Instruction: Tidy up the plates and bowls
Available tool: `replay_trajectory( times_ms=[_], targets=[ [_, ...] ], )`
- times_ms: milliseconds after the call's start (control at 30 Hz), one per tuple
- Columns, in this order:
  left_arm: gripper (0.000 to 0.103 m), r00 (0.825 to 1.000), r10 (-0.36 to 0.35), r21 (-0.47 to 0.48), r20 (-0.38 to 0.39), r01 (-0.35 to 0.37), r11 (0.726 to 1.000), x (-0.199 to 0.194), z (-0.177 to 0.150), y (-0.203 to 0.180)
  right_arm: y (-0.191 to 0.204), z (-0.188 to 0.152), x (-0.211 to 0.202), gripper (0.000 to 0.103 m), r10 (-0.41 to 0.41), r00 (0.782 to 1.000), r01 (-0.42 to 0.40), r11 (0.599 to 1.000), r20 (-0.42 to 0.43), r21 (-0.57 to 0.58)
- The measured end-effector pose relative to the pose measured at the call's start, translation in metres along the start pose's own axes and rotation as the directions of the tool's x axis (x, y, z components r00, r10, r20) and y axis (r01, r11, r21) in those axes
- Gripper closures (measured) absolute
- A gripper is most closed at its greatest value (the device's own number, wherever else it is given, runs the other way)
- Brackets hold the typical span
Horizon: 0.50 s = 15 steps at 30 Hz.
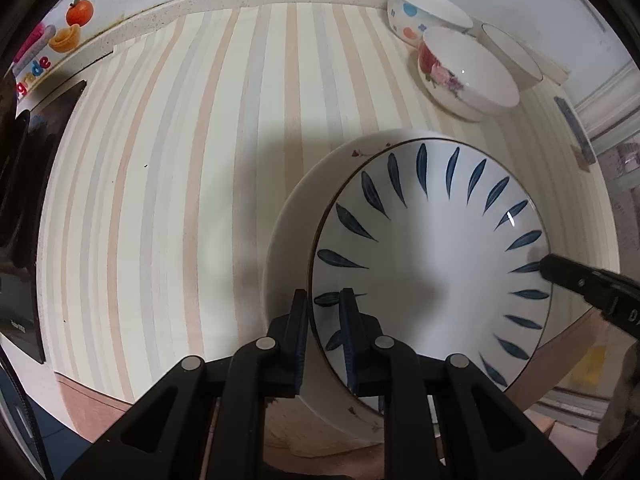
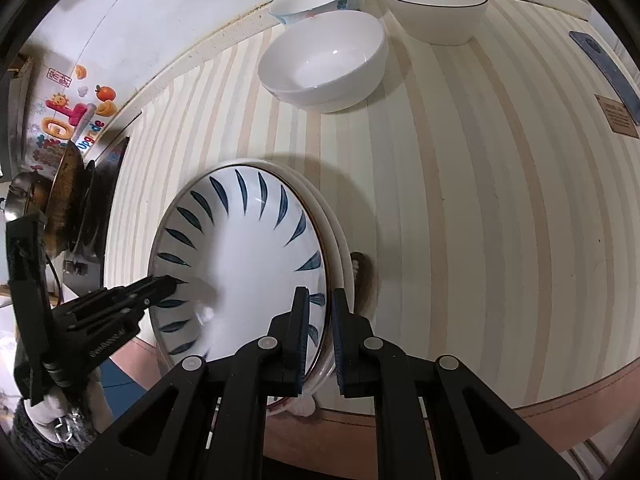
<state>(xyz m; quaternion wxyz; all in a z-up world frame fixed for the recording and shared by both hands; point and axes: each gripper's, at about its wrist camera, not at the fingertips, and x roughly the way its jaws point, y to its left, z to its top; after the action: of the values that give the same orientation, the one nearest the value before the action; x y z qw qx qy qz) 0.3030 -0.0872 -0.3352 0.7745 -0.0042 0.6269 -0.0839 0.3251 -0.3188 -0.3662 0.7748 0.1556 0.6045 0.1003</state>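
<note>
Left wrist view: left gripper point(image 1: 325, 336) is clamped on the near-left rim of the leaf plate point(image 1: 432, 264), which sits on a white plate point(image 1: 292, 220). Right wrist view: right gripper point(image 2: 320, 340) is clamped on the opposite rim; three bowls point(image 2: 324, 60) stand well beyond the jaws.

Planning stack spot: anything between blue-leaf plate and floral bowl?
Nothing, just bare striped tabletop between plate and floral bowl; left wrist view shows it.
</note>
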Motion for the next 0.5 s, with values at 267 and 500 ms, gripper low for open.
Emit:
replay_trajectory(
  times_ms=[267,500],
  targets=[
    [0.089,1.0,0.028,0.001,0.008,-0.028,1.0,-0.003,-0.002,0.001,0.003,-0.002,0.007,0.088,0.009,0.999,-0.007,0.999,-0.046,0.036],
    [0.089,0.999,0.016,-0.023,0.046,-0.015,1.0,-0.034,-0.012,0.001,0.01,-0.008,0.001,0.084,0.005,0.999,-0.003,0.999,-0.049,0.043]
  ],
)
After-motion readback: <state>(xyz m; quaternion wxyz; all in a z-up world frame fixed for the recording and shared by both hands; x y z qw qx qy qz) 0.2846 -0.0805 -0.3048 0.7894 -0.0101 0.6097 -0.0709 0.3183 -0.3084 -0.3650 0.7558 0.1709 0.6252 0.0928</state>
